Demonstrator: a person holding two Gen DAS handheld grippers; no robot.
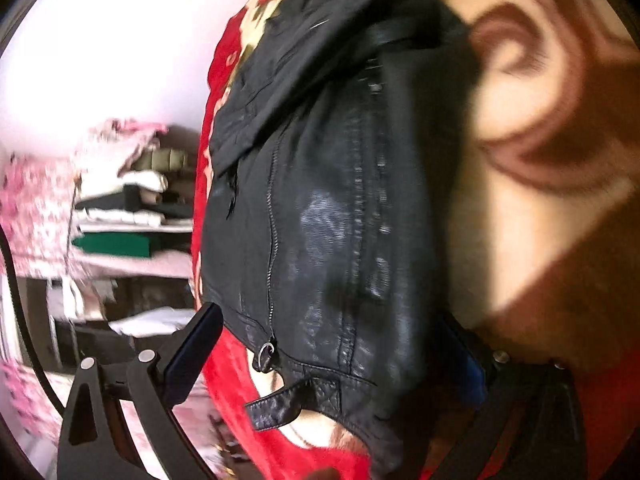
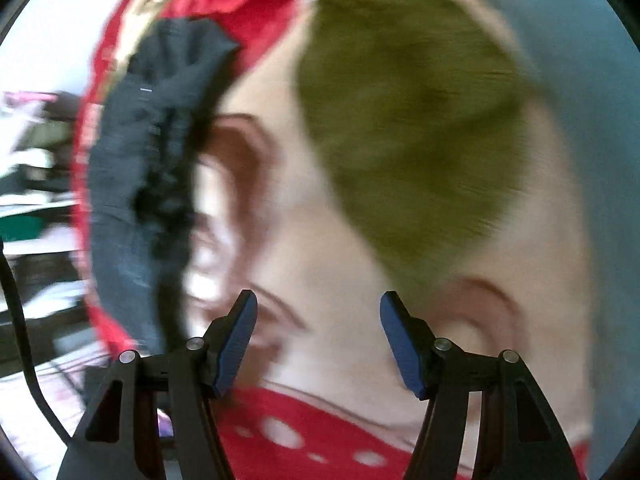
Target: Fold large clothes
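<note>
A black leather jacket (image 1: 332, 216) with a zip and a hem strap lies on a red, cream and brown patterned blanket (image 1: 552, 92). My left gripper (image 1: 332, 344) is open, its jaws wide apart on either side of the jacket's hem; the right finger is partly hidden in shadow under the leather. In the right wrist view the jacket (image 2: 148, 176) shows as a dark bunched strip at the left. My right gripper (image 2: 318, 320) is open and empty above the blanket (image 2: 304, 240), apart from the jacket.
Shelves with folded linens and a green box (image 1: 116, 242) stand beyond the bed's left edge. A pink floral cloth (image 1: 36, 208) hangs at the far left. A large olive patch (image 2: 408, 128) marks the blanket ahead of my right gripper.
</note>
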